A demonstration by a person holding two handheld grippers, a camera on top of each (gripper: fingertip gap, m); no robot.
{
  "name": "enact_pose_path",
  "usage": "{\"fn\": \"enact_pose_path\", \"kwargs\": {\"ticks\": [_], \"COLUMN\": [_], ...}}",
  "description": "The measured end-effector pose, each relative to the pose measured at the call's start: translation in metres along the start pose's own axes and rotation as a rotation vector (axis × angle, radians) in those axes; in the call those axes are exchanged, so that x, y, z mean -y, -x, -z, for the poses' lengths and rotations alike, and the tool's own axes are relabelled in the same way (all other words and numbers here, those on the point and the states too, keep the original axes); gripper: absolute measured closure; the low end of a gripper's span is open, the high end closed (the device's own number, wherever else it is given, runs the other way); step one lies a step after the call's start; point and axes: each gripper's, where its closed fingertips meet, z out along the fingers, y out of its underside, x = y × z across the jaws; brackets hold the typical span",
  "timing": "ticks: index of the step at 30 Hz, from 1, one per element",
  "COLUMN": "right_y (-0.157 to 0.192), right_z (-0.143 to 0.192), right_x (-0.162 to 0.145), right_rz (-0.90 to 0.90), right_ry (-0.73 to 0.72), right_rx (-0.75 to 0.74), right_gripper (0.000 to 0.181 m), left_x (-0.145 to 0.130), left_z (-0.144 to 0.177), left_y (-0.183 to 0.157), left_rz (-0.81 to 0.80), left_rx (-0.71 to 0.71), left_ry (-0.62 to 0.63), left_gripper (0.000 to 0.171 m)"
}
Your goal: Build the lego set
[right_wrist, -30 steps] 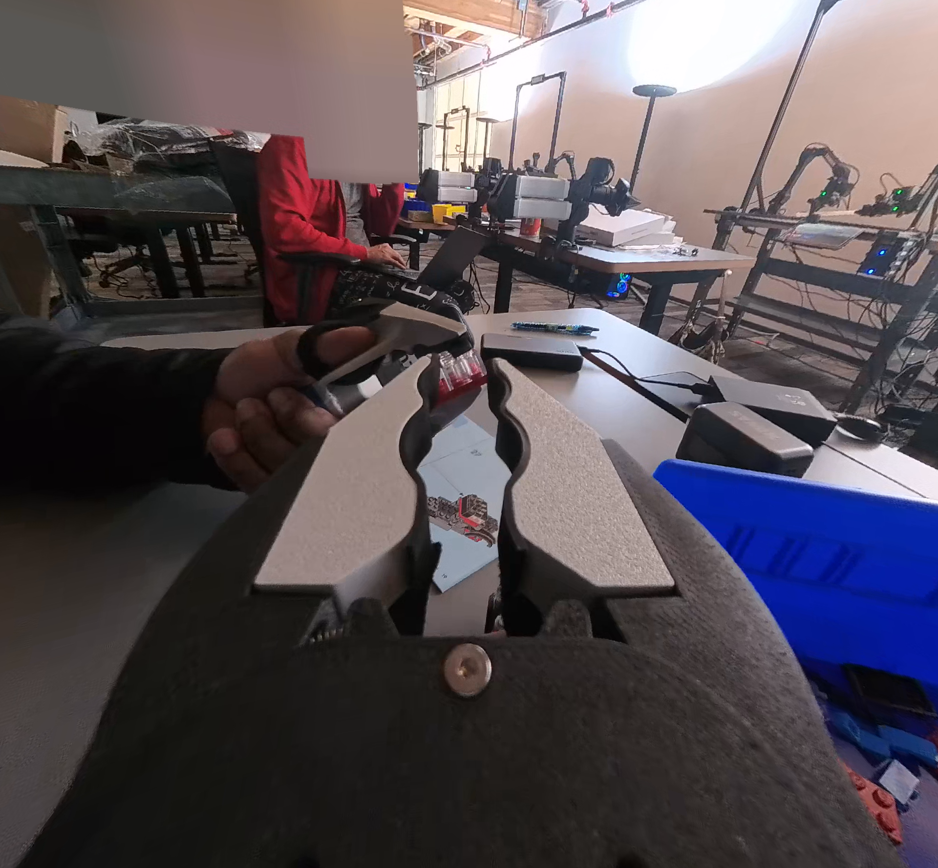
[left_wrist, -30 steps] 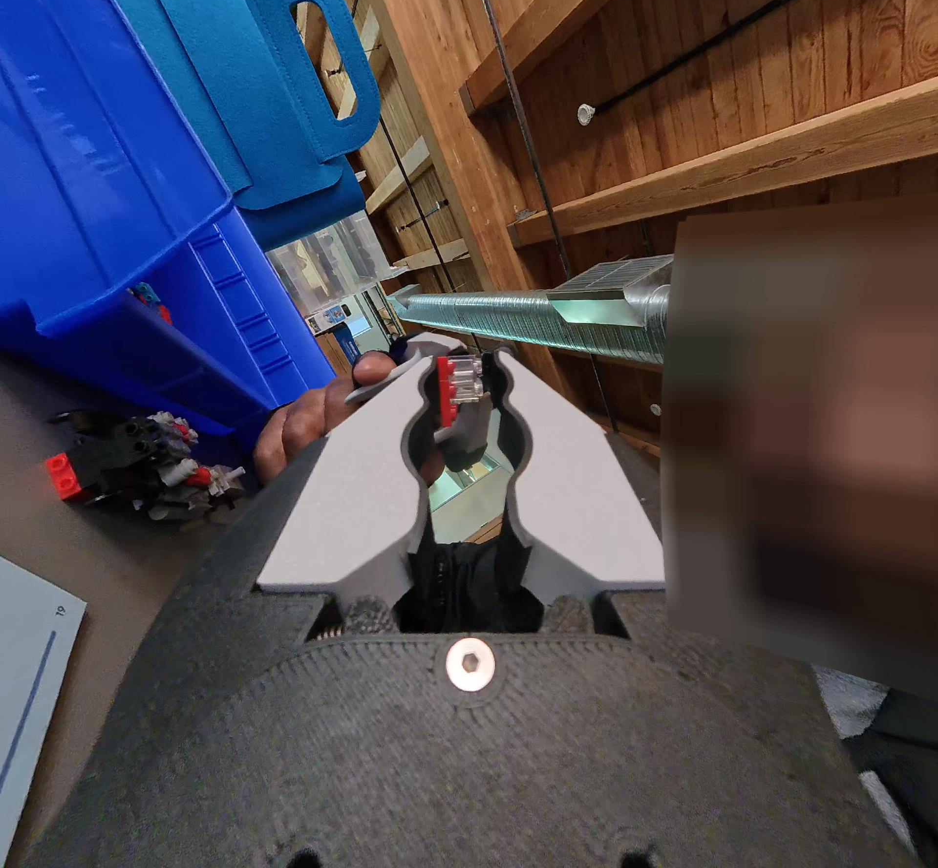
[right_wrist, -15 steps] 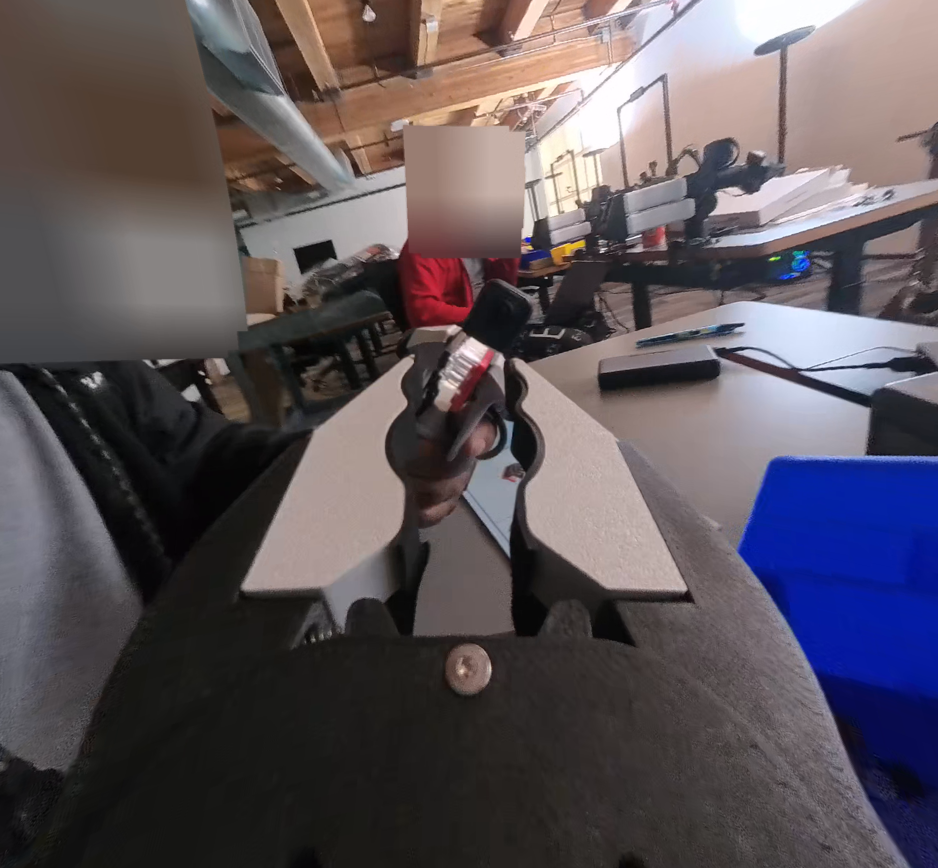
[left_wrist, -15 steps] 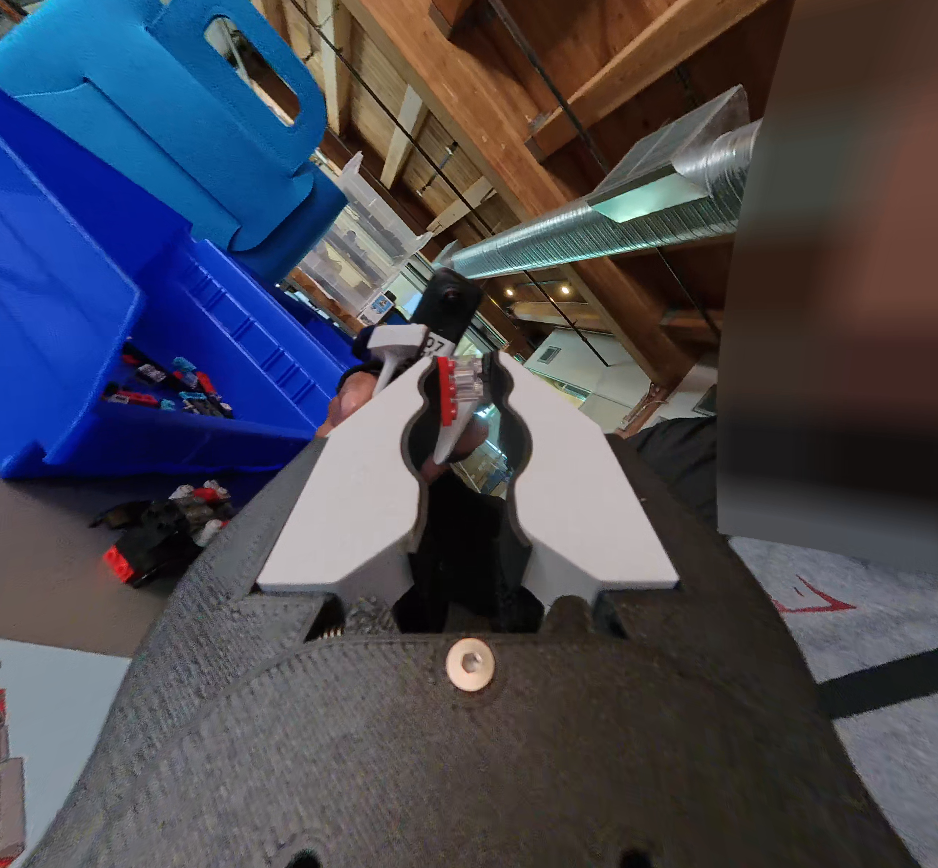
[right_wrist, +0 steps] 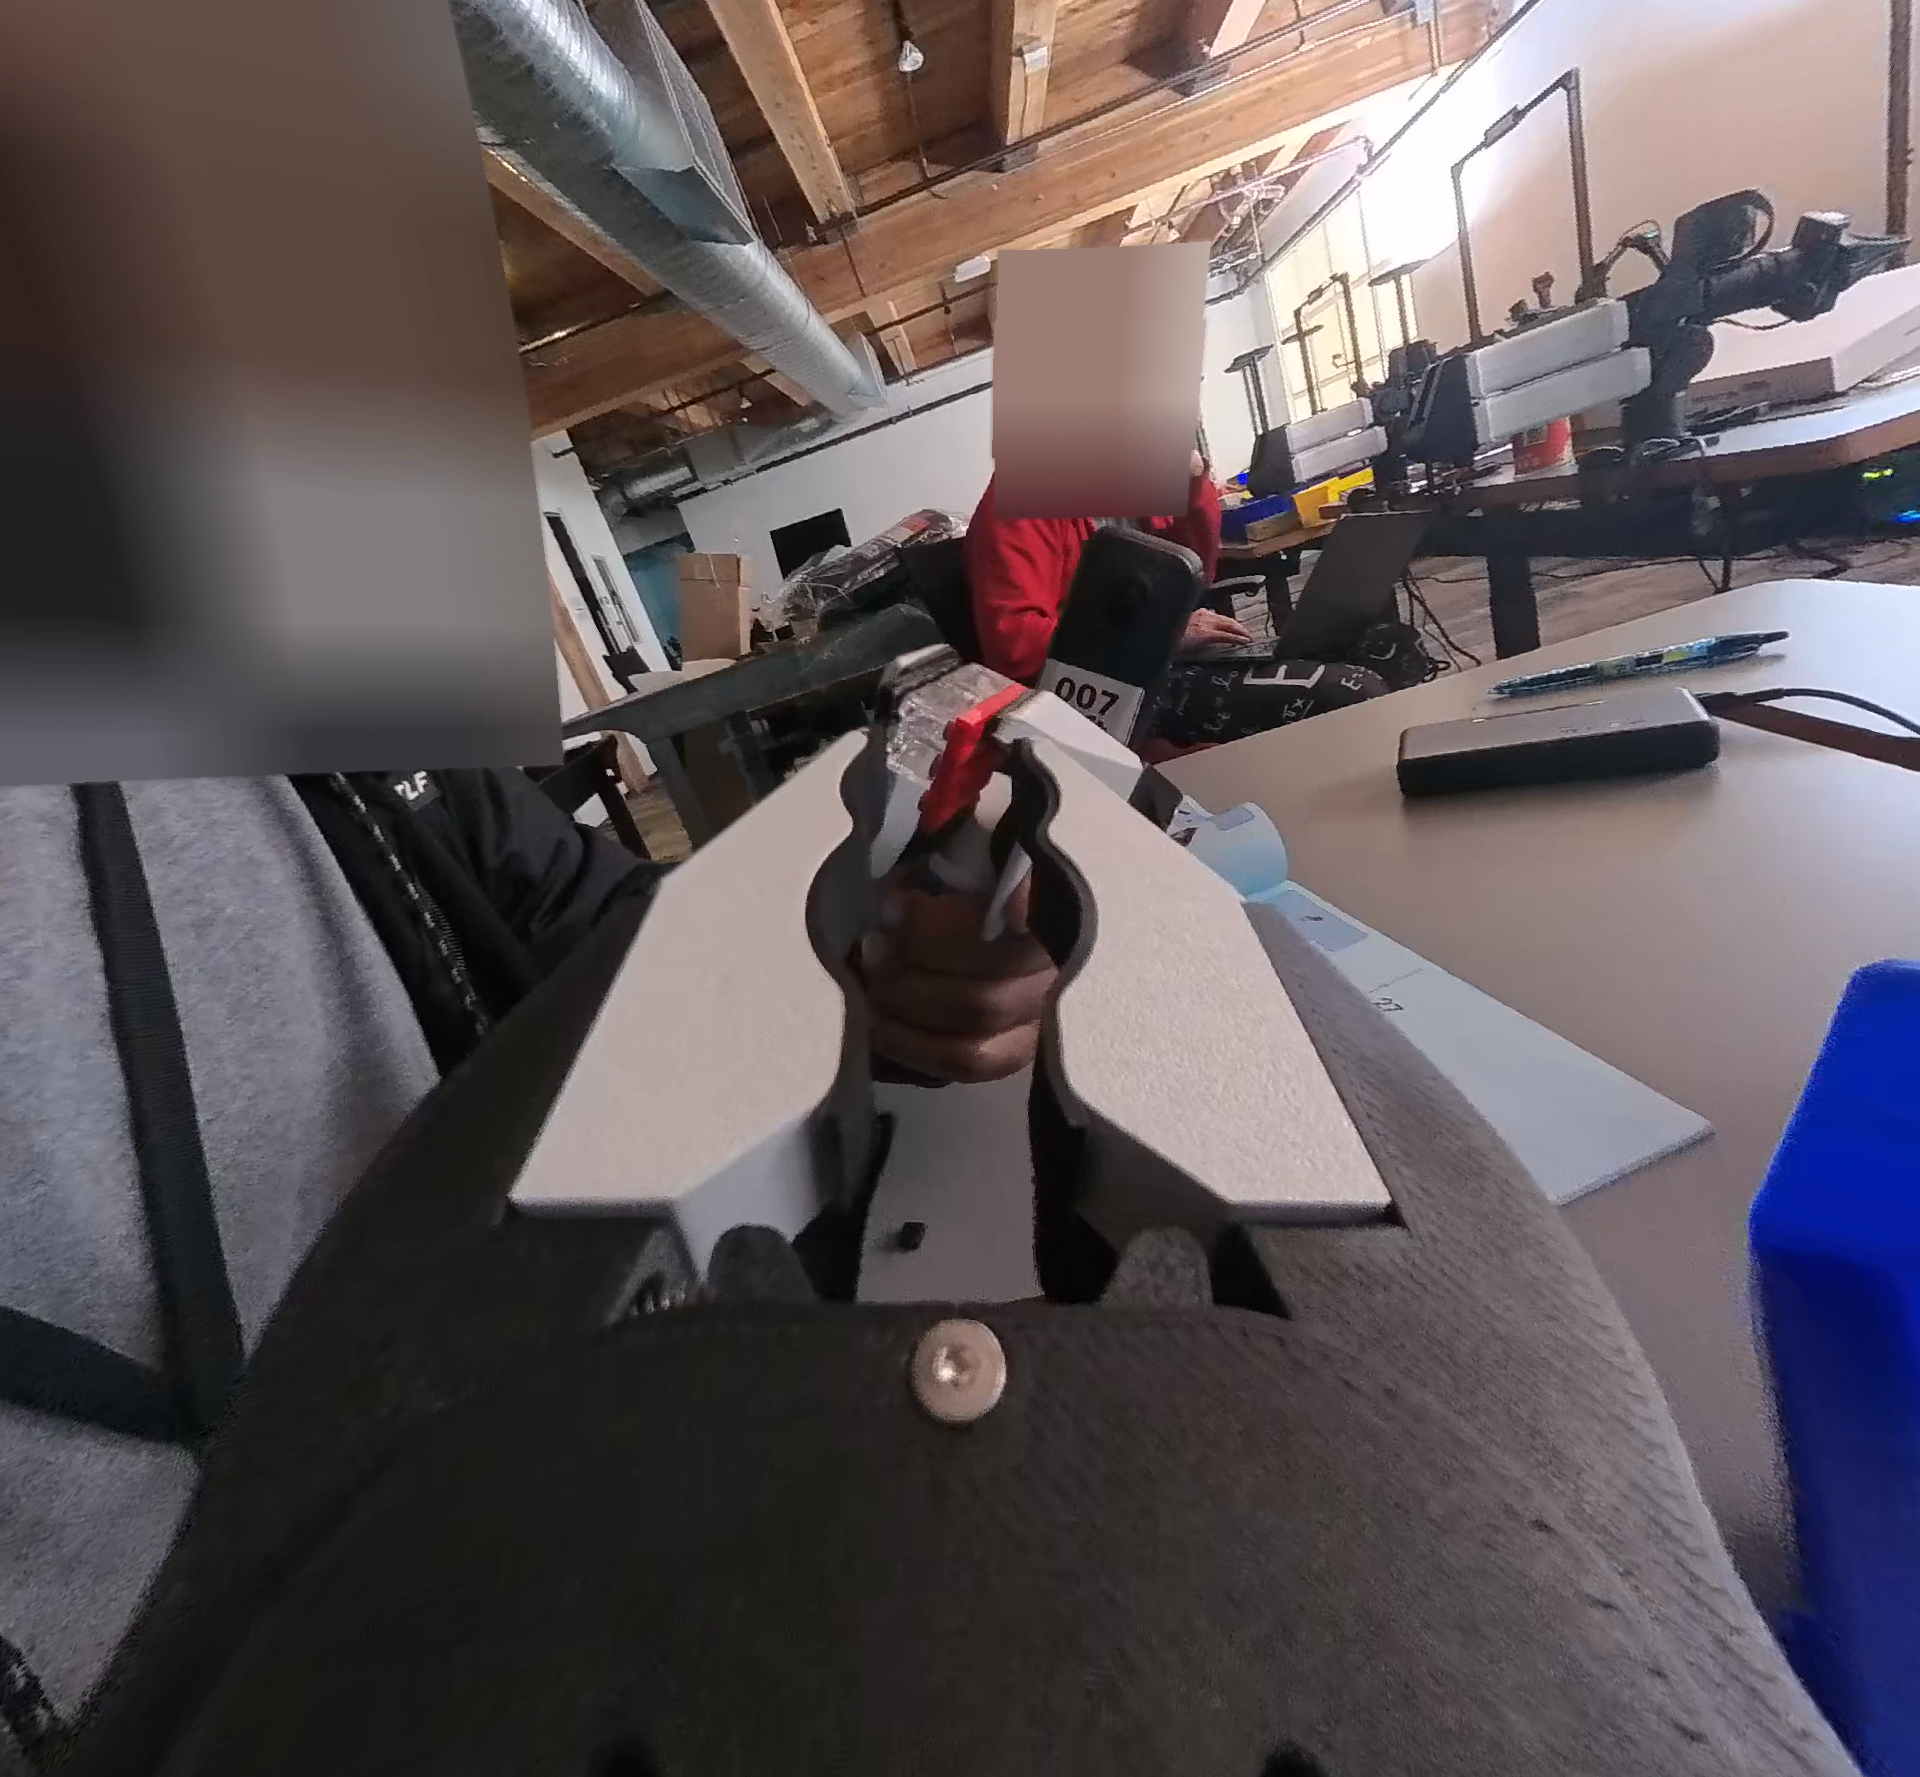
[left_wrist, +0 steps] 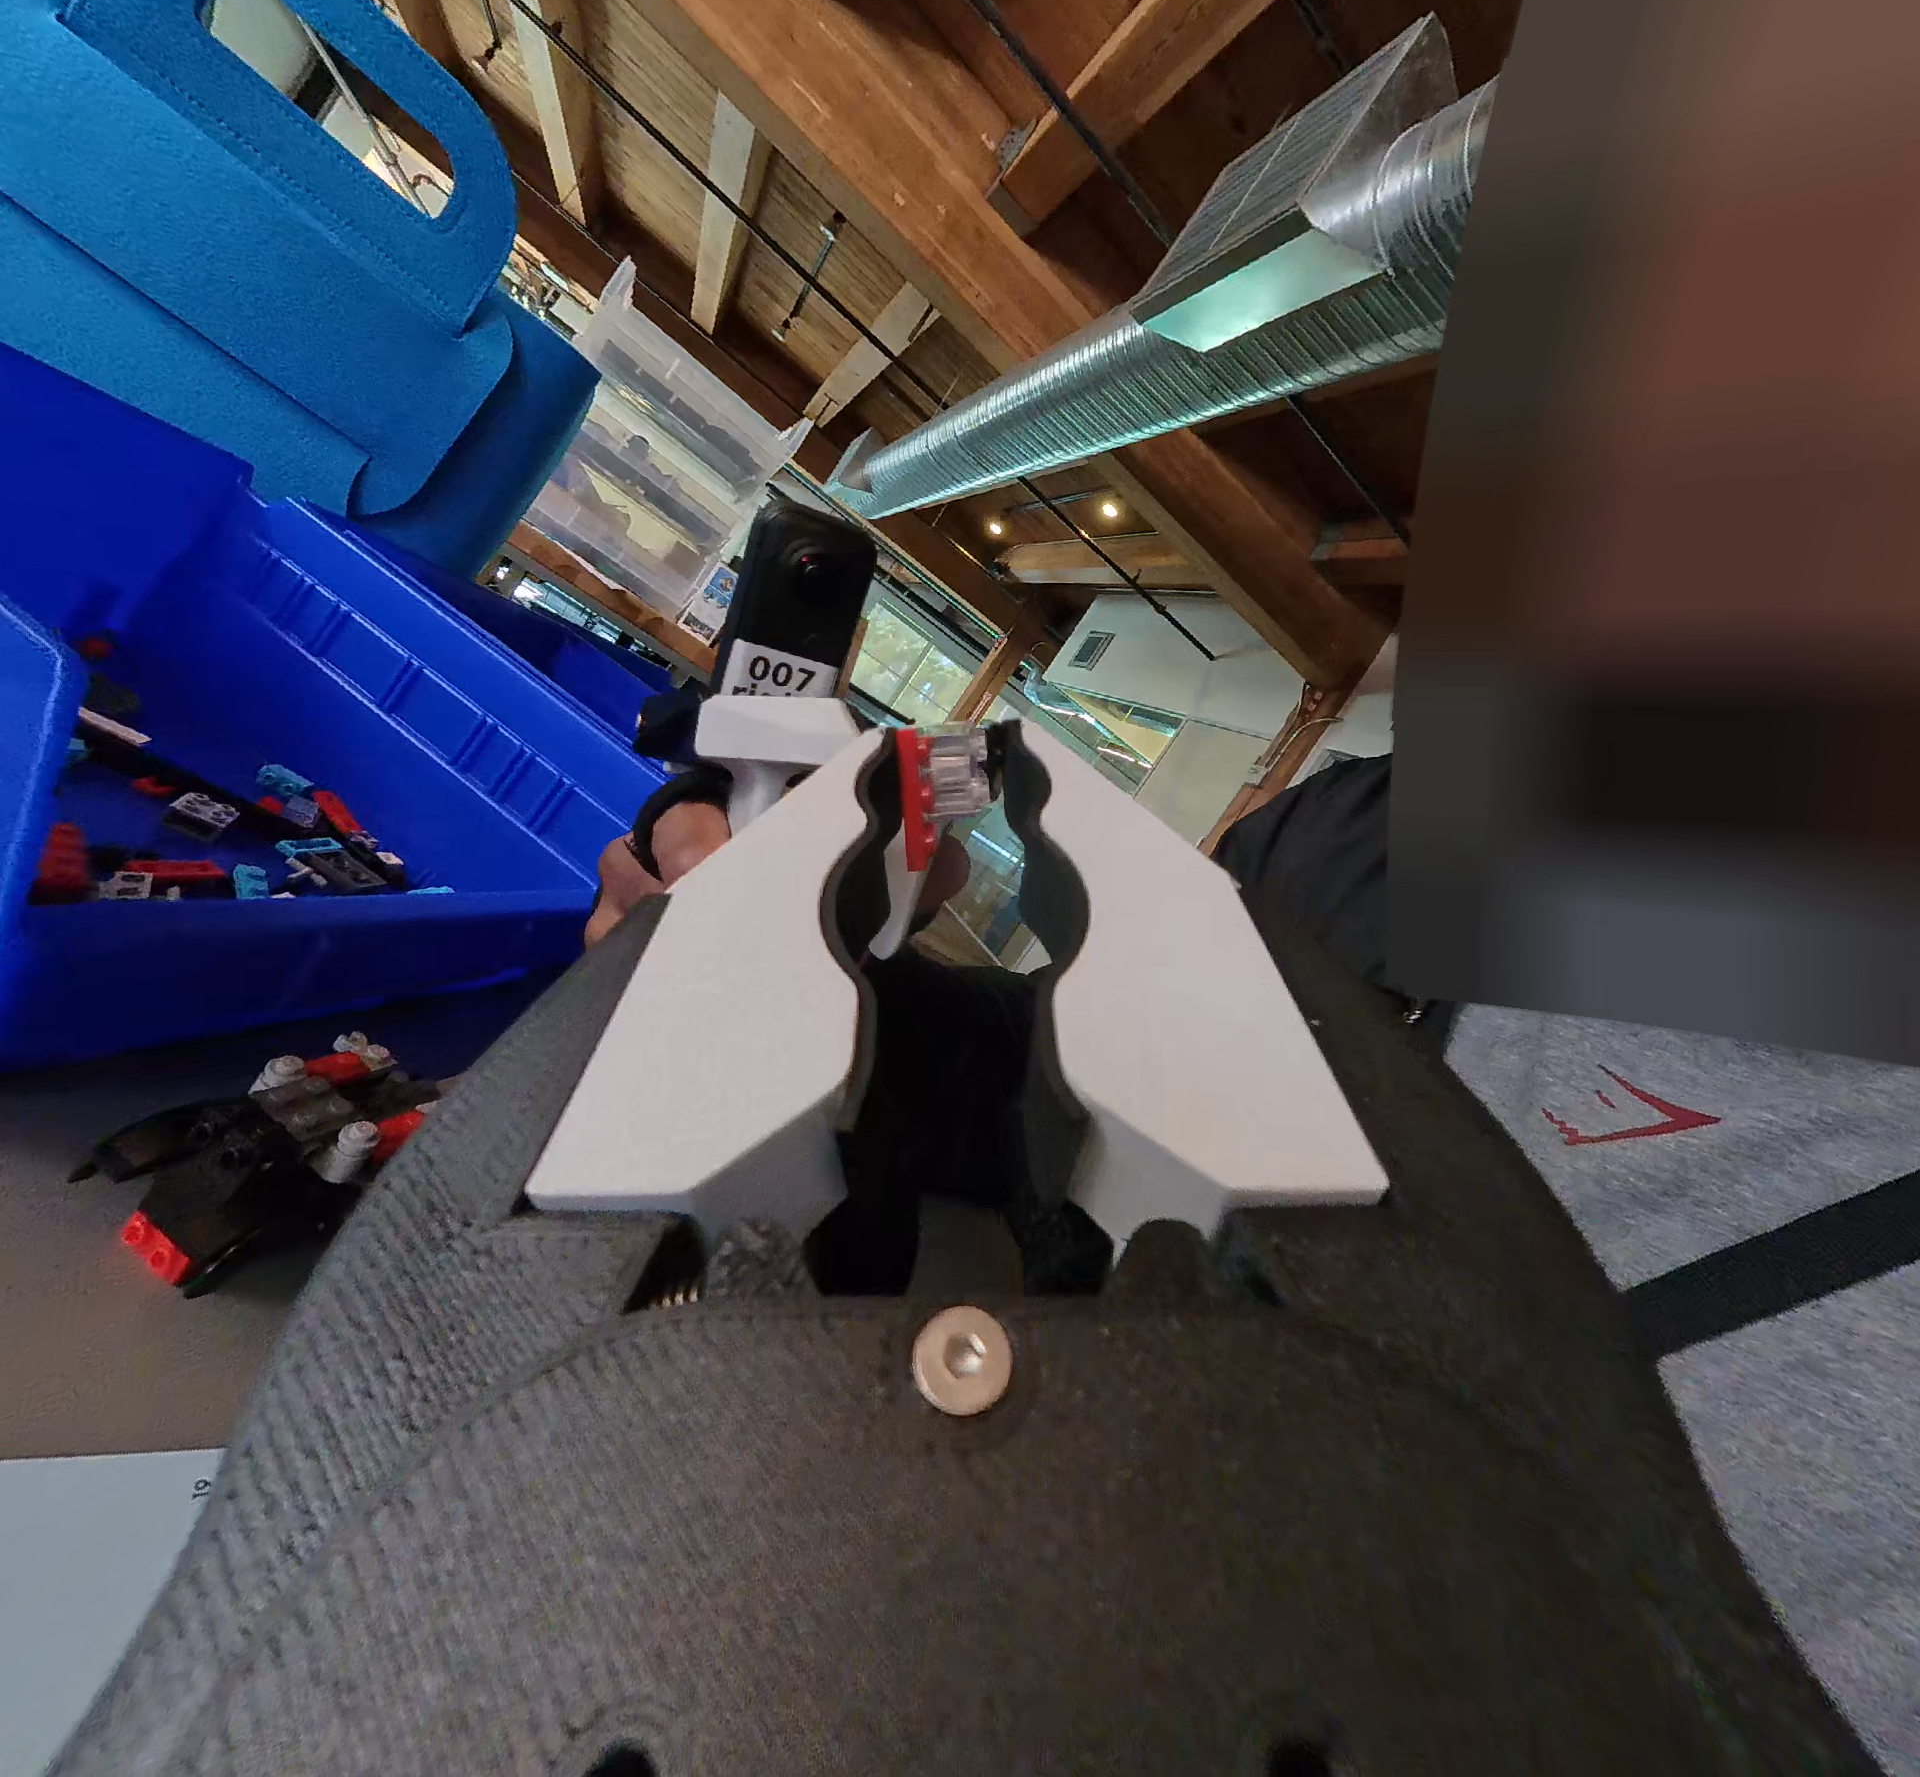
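Note:
A small piece, a red plate with clear bricks on it (left_wrist: 935, 777), sits between the tips of my left gripper (left_wrist: 948, 751), whose jaws are closed on it. The same piece (right_wrist: 961, 756) also fills the gap between the tips of my right gripper (right_wrist: 951, 740), closed on it too. The two grippers face each other tip to tip, raised above the table and tilted up. A partly built black and red model (left_wrist: 260, 1145) lies on the table at lower left. Loose bricks lie in the blue bin (left_wrist: 312, 938).
A blue felt bag (left_wrist: 260, 200) stands behind the bin. The instruction booklet (right_wrist: 1455, 1052) lies on the table to the right, with a black power bank (right_wrist: 1553, 756) beyond it. A blue bin corner (right_wrist: 1839, 1260) is at far right. The person's grey top (right_wrist: 260, 1104) is close on the left. My left and right fingertips are right by each other.
Both grippers have swung round and tilted up, ending face to face. The red and clear piece has stayed between the tips throughout.

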Motion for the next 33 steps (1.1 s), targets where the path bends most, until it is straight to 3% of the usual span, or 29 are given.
{"fn": "enact_pose_path", "kwargs": {"ticks": [21,33], "right_y": [-0.001,-0.0035], "right_z": [-0.0023,-0.003], "right_x": [0.0,-0.0015], "right_rz": [0.041,0.115], "right_ry": [0.012,0.031], "right_rx": [-0.038,-0.08], "right_gripper": [0.152,0.164], "left_x": [0.0027,0.0029], "left_z": [0.003,0.0036], "left_y": [0.0023,0.004], "left_rz": [-0.031,-0.042], "left_rx": [0.019,0.038], "left_ry": [-0.017,-0.012], "left_gripper": [0.153,0.153]}}
